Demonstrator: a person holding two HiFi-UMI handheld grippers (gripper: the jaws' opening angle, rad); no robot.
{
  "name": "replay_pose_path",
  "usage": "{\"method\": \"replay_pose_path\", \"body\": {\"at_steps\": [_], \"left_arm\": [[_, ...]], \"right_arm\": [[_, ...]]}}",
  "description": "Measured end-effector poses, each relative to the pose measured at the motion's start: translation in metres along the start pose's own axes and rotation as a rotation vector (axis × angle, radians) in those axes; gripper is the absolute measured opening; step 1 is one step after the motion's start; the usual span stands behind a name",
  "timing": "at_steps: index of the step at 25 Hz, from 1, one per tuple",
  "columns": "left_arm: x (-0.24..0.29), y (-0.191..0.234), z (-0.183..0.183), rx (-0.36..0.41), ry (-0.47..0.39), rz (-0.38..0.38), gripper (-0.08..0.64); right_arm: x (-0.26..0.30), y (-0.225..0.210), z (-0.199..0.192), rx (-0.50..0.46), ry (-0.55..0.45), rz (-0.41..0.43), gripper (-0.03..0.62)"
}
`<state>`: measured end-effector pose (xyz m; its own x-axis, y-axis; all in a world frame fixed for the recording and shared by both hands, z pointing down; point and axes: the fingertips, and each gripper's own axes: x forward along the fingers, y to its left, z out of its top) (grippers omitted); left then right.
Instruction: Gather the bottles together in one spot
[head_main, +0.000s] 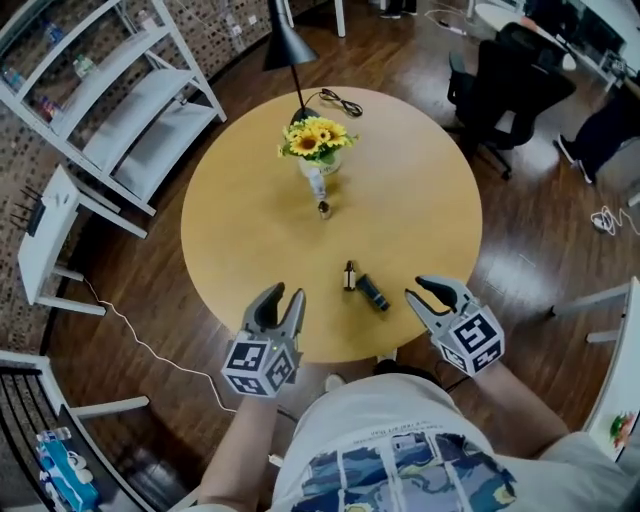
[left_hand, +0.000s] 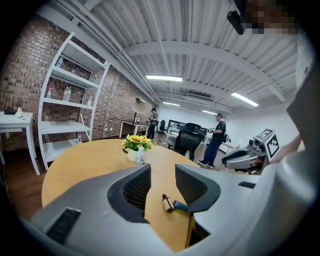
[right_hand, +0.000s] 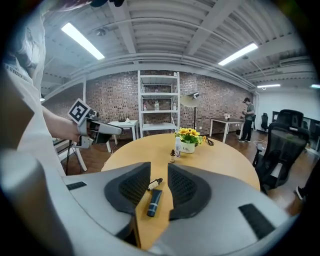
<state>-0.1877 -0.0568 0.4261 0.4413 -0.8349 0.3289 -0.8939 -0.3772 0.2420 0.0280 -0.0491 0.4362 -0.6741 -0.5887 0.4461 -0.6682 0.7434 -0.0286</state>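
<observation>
Partly done: small bottle (head_main: 349, 276) and dark tube (head_main: 373, 293) lie paired near me. I judge the brown bottle (head_main: 323, 208) and white bottle (head_main: 316, 184) by the flowers (head_main: 316, 138) are left. Left gripper (head_main: 284, 297), right gripper (head_main: 424, 290): jaws apart, empty.

The round table (head_main: 250, 230) is honey-tan against a dark brown plank floor (head_main: 520, 240). At its far side, yellow sunflowers (head_main: 318, 138) with green leaves stand in a white pot (head_main: 328, 168). The near tube (head_main: 373, 293) is black (one paler band across it). The small bottle (head_main: 349, 276) beside it is cream with a dark cap. The left gripper (head_main: 284, 293) and right gripper (head_main: 418, 289) are grey, with black-and-white square markers. White shelving (head_main: 140, 100) stands far left.
</observation>
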Motion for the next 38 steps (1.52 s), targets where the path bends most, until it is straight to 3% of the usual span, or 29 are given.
{"method": "replay_pose_path", "body": {"at_steps": [8,14,19,26,32,38], "left_arm": [[-0.097,-0.02,-0.027,-0.101,0.019,-0.092,0.15],[-0.14,-0.027,-0.055,-0.031,0.079,-0.116,0.15],[-0.157,-0.031,-0.072,-0.045,0.127,-0.144,0.149],[-0.168,-0.033,-0.083,-0.085,0.104,-0.182,0.15],[-0.18,-0.019,-0.09,-0.081,0.106,-0.138,0.15],[-0.18,0.001,-0.09,-0.118,0.107,-0.075,0.15]], "right_arm": [[-0.021,0.078,-0.004,0.019,-0.002,-0.062,0.101],[-0.038,0.12,-0.018,0.031,0.007,-0.114,0.101],[-0.049,0.142,-0.027,0.027,0.028,-0.134,0.101],[-0.042,0.148,-0.04,-0.001,0.079,-0.138,0.101],[-0.007,0.137,-0.056,0.009,0.133,-0.119,0.106],[0.054,0.108,-0.066,0.06,0.168,-0.14,0.169]]}}
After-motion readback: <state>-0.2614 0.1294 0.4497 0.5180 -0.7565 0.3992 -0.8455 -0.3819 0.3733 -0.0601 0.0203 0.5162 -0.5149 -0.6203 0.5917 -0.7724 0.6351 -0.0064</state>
